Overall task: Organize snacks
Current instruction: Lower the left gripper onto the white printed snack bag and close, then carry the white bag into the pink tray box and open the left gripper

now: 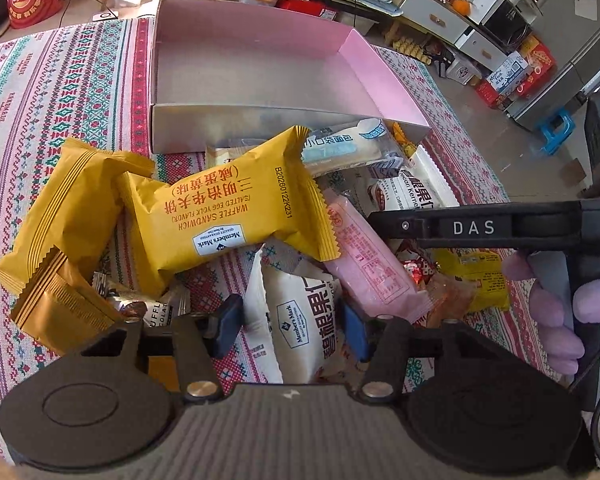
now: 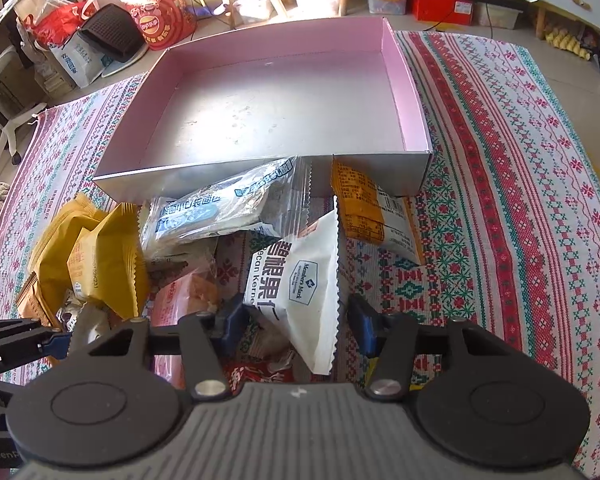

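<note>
- My left gripper (image 1: pixel 288 330) has a white pecan-kernel sachet (image 1: pixel 300 332) between its blue pads; both pads sit against the sachet's sides, so I read it as clamped on it.
- My right gripper (image 2: pixel 294 322) straddles a second white pecan-kernel pouch with zigzag edges (image 2: pixel 300 280); its left pad touches the pouch, but a gap shows at the right pad, so it is not yet gripping.
- The landmark is the shallow, silver-sided cardboard box with a pink lining (image 2: pixel 404 92), sitting on the patterned woven tablecloth (image 2: pixel 520 184); nothing lies inside it.
- All the snacks are heaped on the cloth just in front of the box's near wall.
- A clear blue-and-white bread wrapper (image 2: pixel 224 204) leans against that wall, and an orange-and-white packet (image 2: pixel 364 208) lies beside it.
- A yellow waffle-sandwich packet (image 1: pixel 228 208) lies nearer me than the box, on top of the heap, with a long pink wrapped bar (image 1: pixel 372 264) to its right.
- More yellow packets (image 1: pixel 64 208) lie to the left of the waffle packet.
</note>
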